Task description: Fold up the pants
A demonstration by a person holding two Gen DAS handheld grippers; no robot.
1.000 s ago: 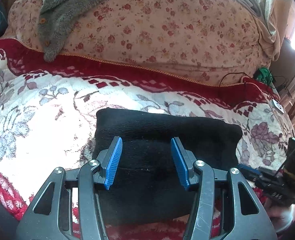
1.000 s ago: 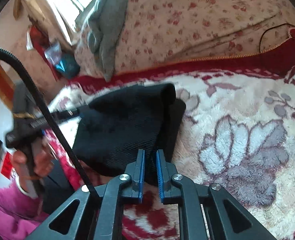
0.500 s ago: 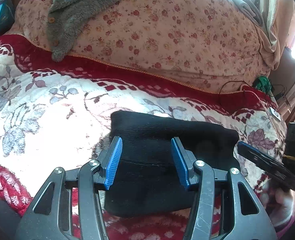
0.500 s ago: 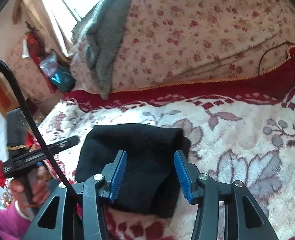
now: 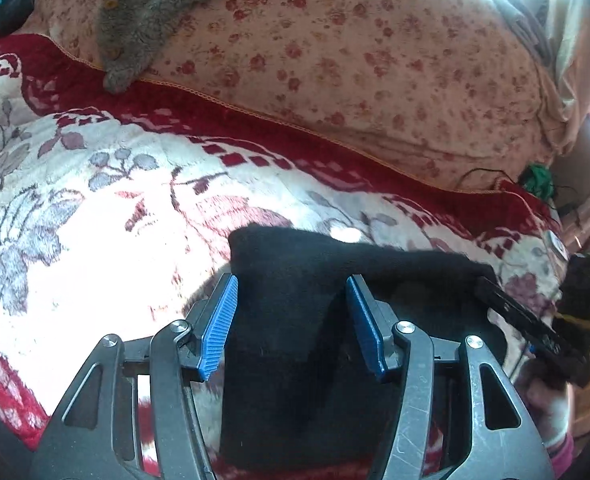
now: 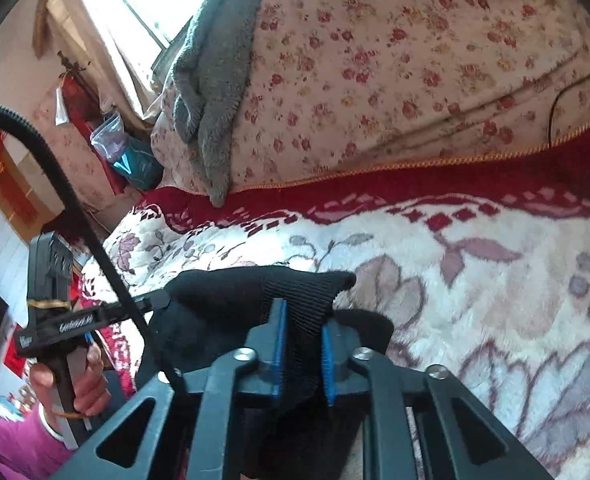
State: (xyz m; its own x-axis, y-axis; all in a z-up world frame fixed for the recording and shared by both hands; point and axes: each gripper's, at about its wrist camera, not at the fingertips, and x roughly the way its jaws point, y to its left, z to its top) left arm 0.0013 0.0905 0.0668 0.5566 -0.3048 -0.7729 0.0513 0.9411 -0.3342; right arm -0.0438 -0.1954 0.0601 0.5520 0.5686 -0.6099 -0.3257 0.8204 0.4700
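Observation:
The folded black pants (image 5: pixel 335 272) lie on the flowered blanket (image 5: pixel 95 216) near its front edge. My left gripper (image 5: pixel 291 324) hovers over their left part with the jaws opening; cloth shows between the blue pads, which do not press it. My right gripper (image 6: pixel 303 344) is closing on a raised ribbed ridge of the pants (image 6: pixel 223 300), and its pads pinch the cloth. The left wrist view shows the right gripper (image 5: pixel 535 336) at the pants' right end. In the right wrist view a hand (image 6: pixel 87 384) holds the left gripper (image 6: pixel 59 320) at the pants' left.
A big rose-print quilt (image 5: pixel 355 60) is piled along the back with a grey fleece garment (image 5: pixel 155 8) draped over it. The blanket has a dark red border (image 6: pixel 455 184). A black cord (image 6: pixel 79 208) arcs by the right gripper. Bags and furniture stand beyond the bed's left end.
The right gripper opened wide over the pants, then shut on a lifted ridge of cloth. The left gripper shifted across the blanket, and its jaws spread a little.

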